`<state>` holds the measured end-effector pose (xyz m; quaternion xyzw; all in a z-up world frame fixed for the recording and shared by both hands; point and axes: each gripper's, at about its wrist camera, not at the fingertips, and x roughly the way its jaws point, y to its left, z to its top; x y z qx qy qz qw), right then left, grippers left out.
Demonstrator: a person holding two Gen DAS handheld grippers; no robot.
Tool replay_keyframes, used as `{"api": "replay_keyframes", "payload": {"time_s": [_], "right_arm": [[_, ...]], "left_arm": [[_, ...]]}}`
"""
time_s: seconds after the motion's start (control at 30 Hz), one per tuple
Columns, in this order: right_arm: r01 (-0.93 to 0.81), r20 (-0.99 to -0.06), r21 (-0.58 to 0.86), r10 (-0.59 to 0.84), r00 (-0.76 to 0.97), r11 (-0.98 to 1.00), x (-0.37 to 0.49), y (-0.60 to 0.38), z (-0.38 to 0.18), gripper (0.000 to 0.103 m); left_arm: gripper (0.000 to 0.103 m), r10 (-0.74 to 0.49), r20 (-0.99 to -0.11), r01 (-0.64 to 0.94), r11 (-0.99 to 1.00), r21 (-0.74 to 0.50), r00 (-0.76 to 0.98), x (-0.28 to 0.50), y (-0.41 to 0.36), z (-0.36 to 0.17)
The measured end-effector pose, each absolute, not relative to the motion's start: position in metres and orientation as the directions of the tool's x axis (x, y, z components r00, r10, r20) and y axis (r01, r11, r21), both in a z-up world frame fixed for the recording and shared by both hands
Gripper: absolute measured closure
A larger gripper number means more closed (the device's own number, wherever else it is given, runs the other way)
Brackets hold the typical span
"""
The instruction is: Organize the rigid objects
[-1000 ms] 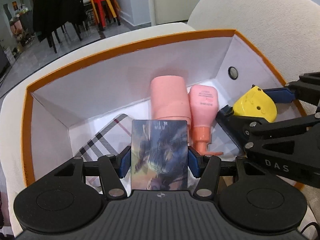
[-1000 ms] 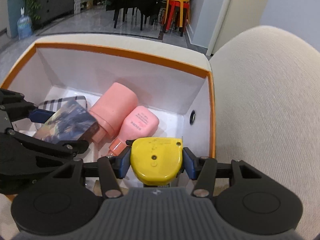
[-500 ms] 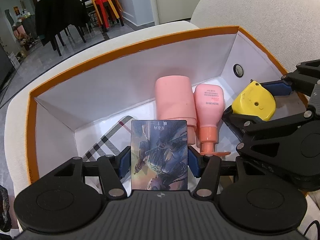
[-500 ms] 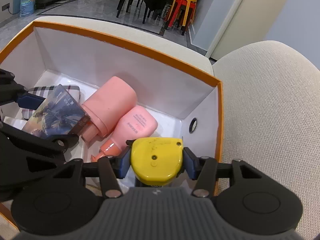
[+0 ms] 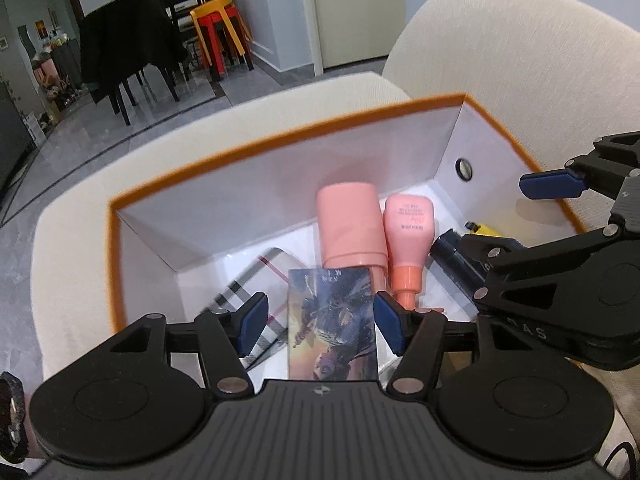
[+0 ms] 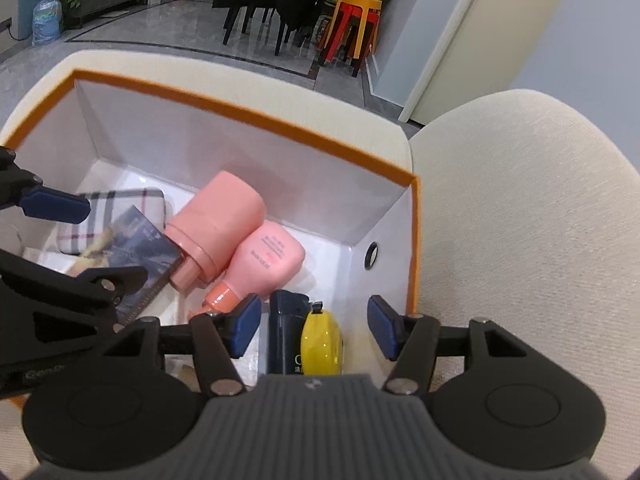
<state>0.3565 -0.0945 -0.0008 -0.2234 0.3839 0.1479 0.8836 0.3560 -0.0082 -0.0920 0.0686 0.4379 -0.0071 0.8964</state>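
**Both grippers open over the orange-rimmed box, items lying inside**

Left gripper (image 5: 320,318): jaws have just been opening, blue pads now clear of the picture card (image 5: 334,324); gap on the left side, right pad just beside the card edge, contact unclear. Card lies in the box near-left, partly over the plaid case (image 5: 248,284).

Right gripper (image 6: 314,326): jaws have just been opening, wide apart, nothing pinched. Yellow tape measure (image 6: 322,342) lies below between them on the box floor, near-right corner, just beside a dark blue bottle (image 6: 282,332) on its left.

Box (image 6: 240,110) has white walls and sits on a cream sofa (image 6: 520,220). In the middle, a pink cylinder bottle (image 6: 216,226) and a pink pump bottle (image 6: 266,260) lie side by side, touching, necks toward the near side. Round hole in the right wall.
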Motion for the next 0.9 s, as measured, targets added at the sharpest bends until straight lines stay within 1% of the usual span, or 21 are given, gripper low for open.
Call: {"api": "replay_keyframes", "payload": {"time_s": [0.2, 0.33, 0.4, 0.5, 0.67, 0.83, 0.9], "right_arm": [[-0.416, -0.720, -0.257, 0.114, 0.685, 0.872, 0.340, -0.095, 0.025, 0.043], [-0.394, -0.707, -0.237, 0.120, 0.697, 0.888, 0.327, -0.099, 0.042, 0.043], [-0.376, -0.698, -0.215, 0.127, 0.704, 0.901, 0.318, -0.103, 0.051, 0.042], [-0.353, -0.685, -0.186, 0.137, 0.716, 0.917, 0.305, -0.109, 0.065, 0.038], [-0.337, -0.665, -0.138, 0.165, 0.728, 0.931, 0.286, -0.117, 0.086, 0.031], [-0.332, -0.643, -0.125, 0.179, 0.745, 0.935, 0.267, -0.118, 0.106, 0.029], [-0.328, -0.633, -0.119, 0.183, 0.752, 0.937, 0.258, -0.119, 0.114, 0.027]], "left_arm": [[0.030, 0.051, -0.756, 0.081, 0.987, 0.138, 0.653, 0.338, -0.006, -0.063], [0.027, 0.035, -0.737, 0.072, 0.991, 0.113, 0.675, 0.324, -0.004, -0.045], [0.021, 0.025, -0.726, 0.069, 0.993, 0.100, 0.687, 0.316, -0.001, -0.036], [0.015, 0.022, -0.703, 0.054, 0.995, 0.085, 0.711, 0.303, 0.002, -0.024], [0.014, 0.013, -0.683, 0.032, 0.998, 0.053, 0.730, 0.286, 0.007, -0.008], [0.013, 0.008, -0.661, 0.013, 1.000, 0.027, 0.751, 0.268, 0.012, 0.009], [0.010, 0.003, -0.654, 0.007, 1.000, 0.013, 0.757, 0.261, 0.015, 0.015]]}}
